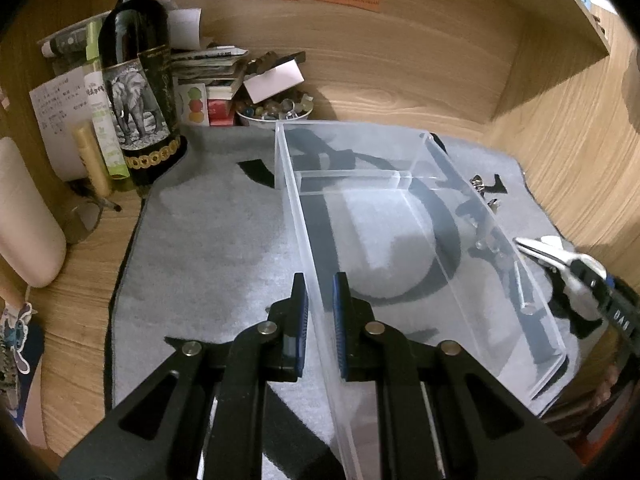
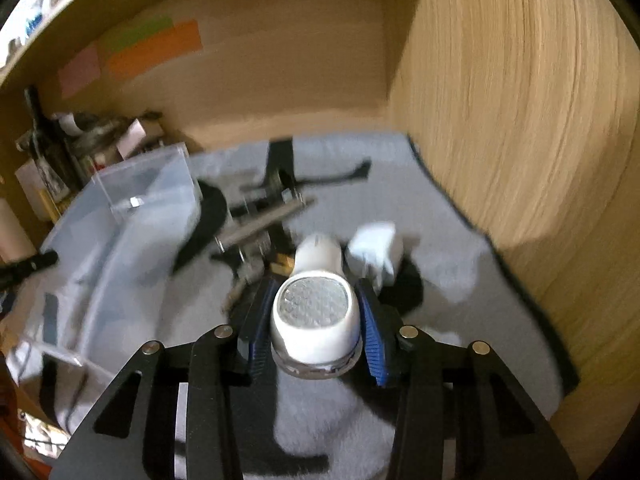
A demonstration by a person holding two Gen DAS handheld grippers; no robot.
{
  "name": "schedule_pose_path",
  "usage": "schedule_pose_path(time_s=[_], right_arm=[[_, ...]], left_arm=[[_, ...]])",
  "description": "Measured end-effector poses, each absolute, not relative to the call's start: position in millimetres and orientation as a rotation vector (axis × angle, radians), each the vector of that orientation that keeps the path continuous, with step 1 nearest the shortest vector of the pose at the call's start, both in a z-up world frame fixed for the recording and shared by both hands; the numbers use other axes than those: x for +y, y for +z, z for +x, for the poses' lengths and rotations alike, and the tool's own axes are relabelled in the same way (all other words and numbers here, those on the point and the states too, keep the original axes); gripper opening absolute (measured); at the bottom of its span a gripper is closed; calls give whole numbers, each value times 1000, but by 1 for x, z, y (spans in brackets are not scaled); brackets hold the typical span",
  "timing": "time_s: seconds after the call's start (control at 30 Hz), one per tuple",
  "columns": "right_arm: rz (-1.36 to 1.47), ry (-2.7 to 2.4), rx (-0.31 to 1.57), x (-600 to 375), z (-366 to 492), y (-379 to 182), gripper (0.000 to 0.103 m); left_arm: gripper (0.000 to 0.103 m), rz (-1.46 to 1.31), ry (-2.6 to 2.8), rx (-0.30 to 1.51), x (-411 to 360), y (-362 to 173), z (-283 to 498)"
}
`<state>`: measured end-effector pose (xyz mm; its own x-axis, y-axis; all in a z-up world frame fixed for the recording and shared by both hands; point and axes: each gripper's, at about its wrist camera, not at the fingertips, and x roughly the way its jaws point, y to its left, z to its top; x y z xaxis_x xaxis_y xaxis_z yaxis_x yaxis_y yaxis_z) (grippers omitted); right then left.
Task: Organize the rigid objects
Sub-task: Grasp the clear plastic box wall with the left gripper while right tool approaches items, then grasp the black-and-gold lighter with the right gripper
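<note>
A clear plastic organizer box point(image 1: 400, 216) with a divider lies on a grey mat point(image 1: 208, 240). My left gripper point(image 1: 320, 292) is shut on the box's left wall, one pad on each side. My right gripper point(image 2: 316, 316) is shut on a white lint shaver point(image 2: 316, 320) with a round metal mesh face, held just above the mat to the right of the box point(image 2: 120, 232). In the left wrist view the shaver point(image 1: 560, 260) shows past the box's right wall. A white charger plug point(image 2: 376, 252) and metal tools point(image 2: 260, 228) lie on the mat beyond it.
A dark wine bottle point(image 1: 140, 80) with an elephant label, stacked books point(image 1: 212, 68), a bowl of stones point(image 1: 276, 108) and papers crowd the back left corner. Wooden walls point(image 2: 520, 120) close in at the back and right. Small metal clips point(image 1: 480, 184) lie right of the box.
</note>
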<state>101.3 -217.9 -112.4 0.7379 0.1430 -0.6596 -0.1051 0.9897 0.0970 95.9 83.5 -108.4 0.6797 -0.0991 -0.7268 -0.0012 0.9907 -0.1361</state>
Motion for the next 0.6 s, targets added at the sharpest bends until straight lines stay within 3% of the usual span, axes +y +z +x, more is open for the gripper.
schedule_pose_path(time_s=[0.4, 0.47, 0.5, 0.6], right_arm=[[17, 206, 559, -196, 142, -57, 35], [0, 230, 532, -186, 144, -48, 30], [-16, 256, 516, -179, 146, -42, 12], [-54, 311, 488, -160, 155, -25, 9]], left_arm=[[13, -135, -52, 798, 86, -106, 97], [13, -142, -52, 786, 87, -105, 96], [13, -147, -53, 783, 88, -105, 96], [13, -164, -59, 776, 90, -104, 98]])
